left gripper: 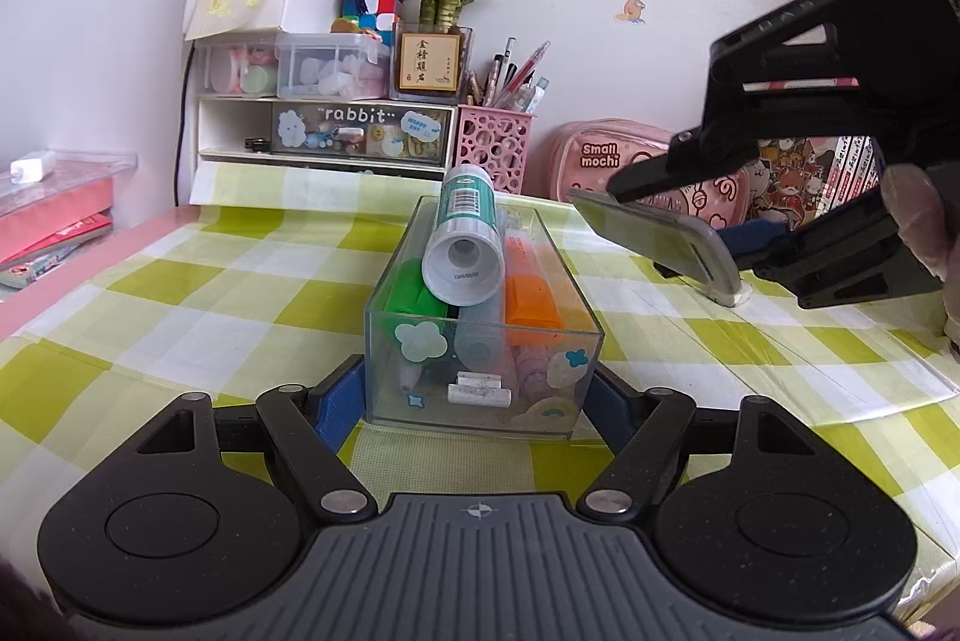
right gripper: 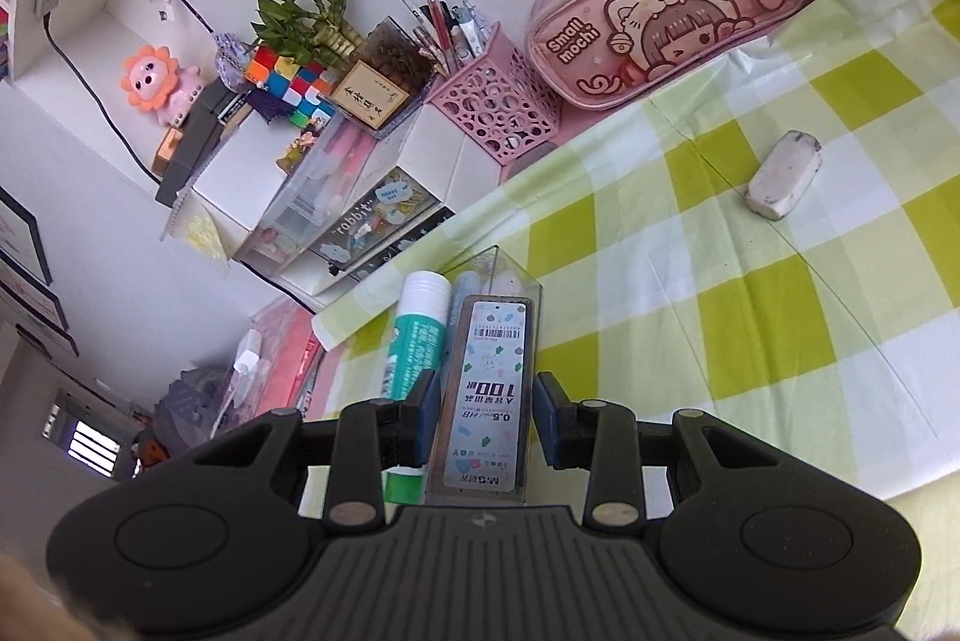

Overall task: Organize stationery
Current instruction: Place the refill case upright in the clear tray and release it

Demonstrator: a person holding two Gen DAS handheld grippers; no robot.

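Lead refill case [right gripper: 483,395]: being clamped in right tool [right gripper: 483,410], hovering above clear box [left gripper: 480,341] on desk [left gripper: 180,293]. Left tool [left gripper: 480,401] is bracing box sides. Next, judged: case lowered beside glue stick [left gripper: 465,233].

Bright, even daylight; soft shadows; fisheye-warped edges.

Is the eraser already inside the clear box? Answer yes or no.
No. The eraser lies on the checked tablecloth, well apart from the clear box.
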